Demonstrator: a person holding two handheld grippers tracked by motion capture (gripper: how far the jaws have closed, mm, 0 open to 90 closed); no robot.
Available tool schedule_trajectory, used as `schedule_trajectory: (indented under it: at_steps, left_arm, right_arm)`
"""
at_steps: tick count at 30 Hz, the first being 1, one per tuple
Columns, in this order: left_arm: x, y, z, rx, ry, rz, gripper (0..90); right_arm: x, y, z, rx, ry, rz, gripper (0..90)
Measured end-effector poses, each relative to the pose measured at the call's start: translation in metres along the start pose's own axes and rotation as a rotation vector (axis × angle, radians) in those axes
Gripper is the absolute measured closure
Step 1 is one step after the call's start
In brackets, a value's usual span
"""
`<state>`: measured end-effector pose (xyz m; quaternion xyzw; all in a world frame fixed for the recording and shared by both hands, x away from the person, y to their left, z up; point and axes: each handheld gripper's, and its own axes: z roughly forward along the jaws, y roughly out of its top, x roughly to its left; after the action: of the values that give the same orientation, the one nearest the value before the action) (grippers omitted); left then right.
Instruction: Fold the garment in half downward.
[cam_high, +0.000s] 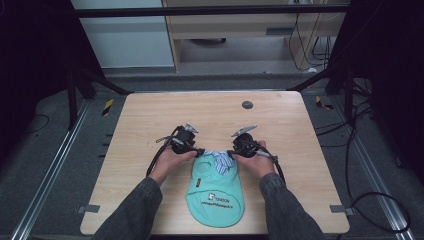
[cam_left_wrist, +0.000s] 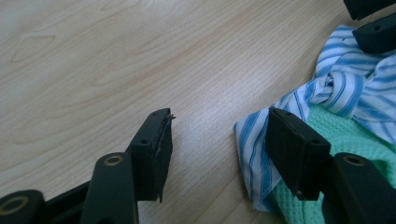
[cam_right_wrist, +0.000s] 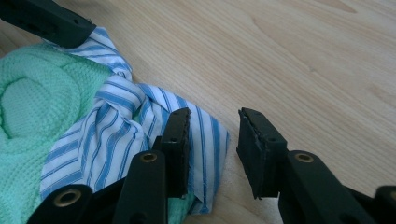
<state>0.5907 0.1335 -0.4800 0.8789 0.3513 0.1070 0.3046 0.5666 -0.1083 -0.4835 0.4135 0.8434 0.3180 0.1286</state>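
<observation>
A small mint-green knitted garment (cam_high: 215, 192) with a blue-and-white striped woven collar (cam_high: 220, 161) lies flat on the light wooden counter (cam_high: 150, 120), near its front edge and roughly midway between the two sides, with the collar end pointing away from the person and a white printed patch (cam_high: 212, 196) on the green body. The left gripper (cam_high: 198, 151) sits at the collar's left corner, held low over the counter by the person's left hand (cam_high: 170, 159); in the left gripper view its fingers (cam_left_wrist: 154, 149) stand apart, one over bare wood and the other resting on or just above the striped corner (cam_left_wrist: 254, 154) where it overlaps the green knit. The right gripper (cam_high: 231, 153) is at the collar's right corner, held by the right hand (cam_high: 259, 162); in the right gripper view its fingers (cam_right_wrist: 177, 140) are also apart, one over the striped cloth (cam_right_wrist: 140, 121) and the other above bare wood just beyond the cloth's edge. Neither pair is pinching the fabric. Farther back on the counter lies a small dark round disc (cam_high: 247, 104), well apart from the garment.
</observation>
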Motion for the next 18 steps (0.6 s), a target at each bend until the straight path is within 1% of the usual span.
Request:
schedule_trajectory:
  at_steps: [2, 5, 8, 13, 14, 15, 17, 18]
  left_arm:
    - [-0.0003, -0.0014, 0.0022, 0.008, -0.005, 0.001, 40.4]
    - [-0.0002, -0.0029, 0.0039, 0.008, -0.009, -0.005, 39.9]
    - [0.0004, -0.0037, 0.0046, 0.006, -0.016, -0.005, 39.5]
    - [-0.0020, -0.0048, 0.0048, 0.001, -0.014, 0.011, 40.5]
    - [-0.0020, -0.0048, 0.0048, 0.001, -0.014, 0.011, 41.3]
    - [-0.0034, -0.0054, 0.0043, -0.003, -0.020, 0.021, 43.5]
    - [-0.0052, -0.0064, 0.0038, -0.009, -0.026, 0.020, 47.6]
    - [-0.0052, -0.0064, 0.0038, -0.009, -0.026, 0.020, 50.8]
  right_arm:
    - [0.0008, -0.0005, 0.0016, 0.002, 0.000, -0.004, 62.5]
    - [0.0007, -0.0013, 0.0027, 0.006, 0.002, 0.011, 61.3]
    - [-0.0003, -0.0020, 0.0038, 0.009, 0.008, 0.014, 60.2]
    - [-0.0007, -0.0026, 0.0050, 0.010, 0.014, 0.021, 59.3]
    - [-0.0009, -0.0026, 0.0052, 0.009, 0.013, 0.017, 59.3]
    - [-0.0006, -0.0026, 0.0053, 0.009, 0.013, 0.018, 60.0]
    - [0.0009, -0.0028, 0.0046, 0.017, 0.021, 0.013, 64.3]
    - [0.0009, -0.0028, 0.0046, 0.017, 0.021, 0.013, 64.3]
